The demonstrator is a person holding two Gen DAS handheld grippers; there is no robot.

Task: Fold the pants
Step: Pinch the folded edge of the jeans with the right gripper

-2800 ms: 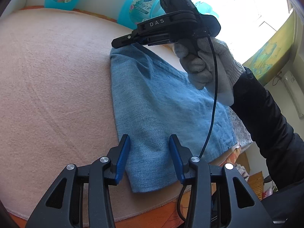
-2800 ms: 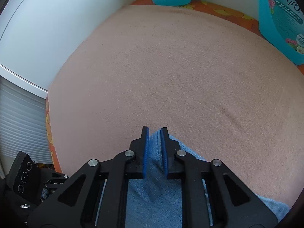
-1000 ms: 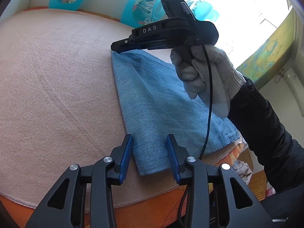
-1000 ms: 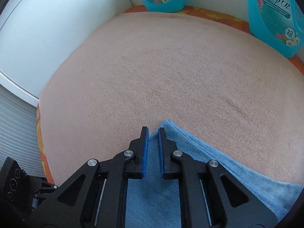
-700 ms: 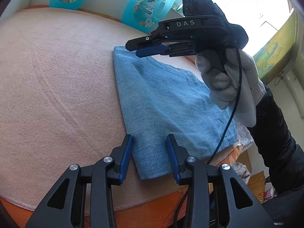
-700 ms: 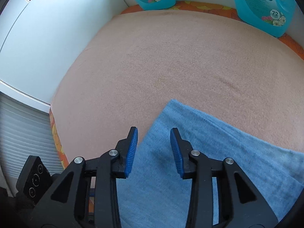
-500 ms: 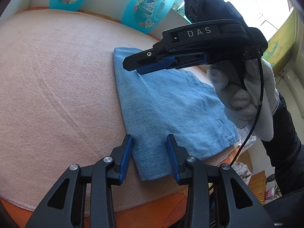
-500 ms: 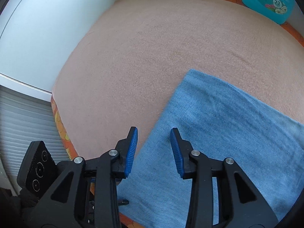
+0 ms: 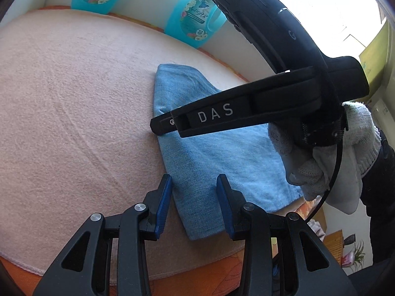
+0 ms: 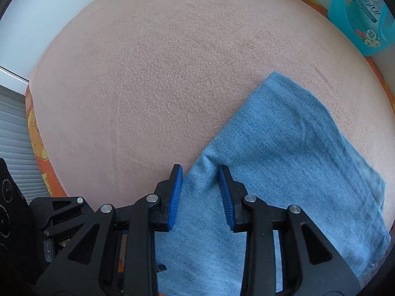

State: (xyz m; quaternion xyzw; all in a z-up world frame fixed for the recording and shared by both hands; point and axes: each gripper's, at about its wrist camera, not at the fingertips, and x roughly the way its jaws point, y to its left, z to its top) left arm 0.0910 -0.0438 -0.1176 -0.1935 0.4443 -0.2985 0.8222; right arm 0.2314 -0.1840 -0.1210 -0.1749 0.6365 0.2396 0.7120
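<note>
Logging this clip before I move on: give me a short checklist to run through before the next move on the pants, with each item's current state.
1. Pants folded into a flat rectangle on the pink blanket: ok.
2. Left gripper free of cloth, its fingers apart astride the near corner: ok.
3. Right gripper has let go; its jaws have just been closing, denim under the gap, no pinch visible: ok.
4. Folded edges aligned underneath: cannot tell.
5. Detergent bottles clear of the pants: ok.
6. Pants fully on the blanket at the near edge: cannot tell.
</note>
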